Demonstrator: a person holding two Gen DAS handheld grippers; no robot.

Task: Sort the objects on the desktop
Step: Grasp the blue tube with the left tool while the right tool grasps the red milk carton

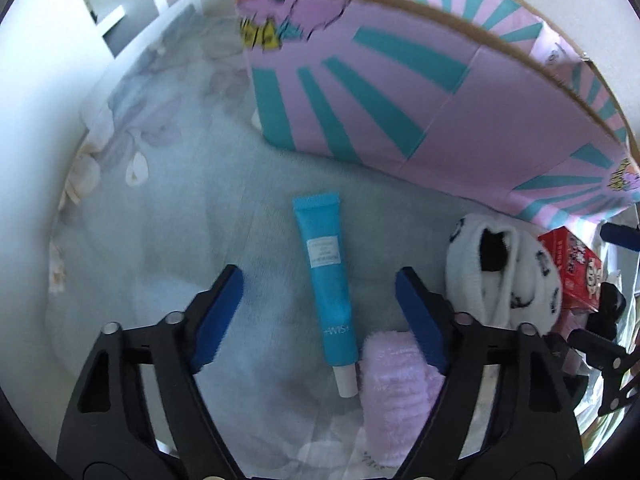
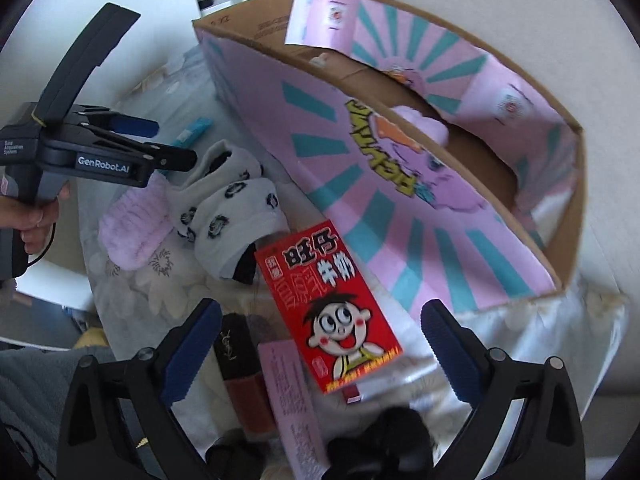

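My left gripper [image 1: 319,280] is open, its jaws on either side of a blue tube [image 1: 326,280] that lies on the grey floral cloth [image 1: 168,220], cap toward me. A pink fuzzy cloth [image 1: 394,396] lies beside the tube's cap. My right gripper [image 2: 322,320] is open above a red milk carton [image 2: 332,308] with a cartoon face. The pink and teal cardboard box [image 2: 400,200] stands open behind it, with a pink fluffy item [image 2: 424,124] inside. The left gripper also shows in the right wrist view [image 2: 160,144].
White socks with black prints [image 2: 228,212] lie between the two grippers, also seen in the left wrist view [image 1: 504,280]. A dark lipstick box [image 2: 240,368], a pink flat pack [image 2: 292,400] and a black bundle [image 2: 384,440] lie near my right gripper.
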